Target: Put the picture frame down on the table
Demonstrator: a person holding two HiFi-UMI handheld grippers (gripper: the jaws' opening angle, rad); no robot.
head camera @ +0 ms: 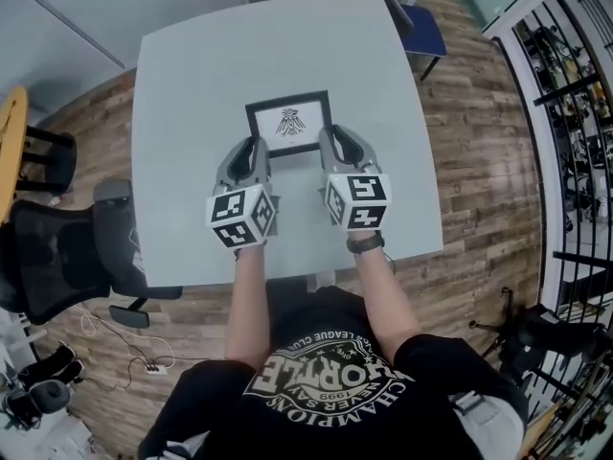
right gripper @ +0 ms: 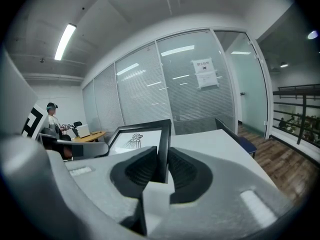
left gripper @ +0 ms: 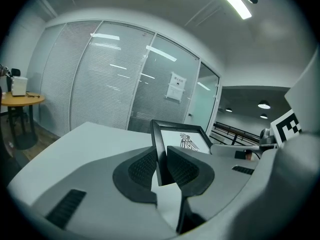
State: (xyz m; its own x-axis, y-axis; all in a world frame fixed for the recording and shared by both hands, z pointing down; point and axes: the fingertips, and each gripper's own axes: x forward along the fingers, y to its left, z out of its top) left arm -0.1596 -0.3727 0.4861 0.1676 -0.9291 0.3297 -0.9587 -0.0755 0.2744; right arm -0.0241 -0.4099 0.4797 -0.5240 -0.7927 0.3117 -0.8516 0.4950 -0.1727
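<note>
The big pale grey square table point(head camera: 192, 113) fills the middle of the head view. A wooden floor goes all around it.

The thin black picture frame with a white sheet and a small dark drawing point(head camera: 289, 123) is over the middle of the table, held between the two tools. The left gripper point(head camera: 255, 153) has its jaws pressed on the frame's left side bar. The right gripper point(head camera: 335, 148) pinches the right side bar the same way. Each gripper's own view shows the black bar squeezed between two dark ribbed pads.

The frame looks stiff and I think it is light. It may have glass in front, so it could break if it drops. The bars look smooth, so they could slip. The two side bars seem like the best place to hold it, one on each side, so it stays level going down.

The near edge of the frame is hidden behind the grippers. I cannot tell if the frame touches the table yet. The back is not in view, and I cannot tell if there is glass.
</note>
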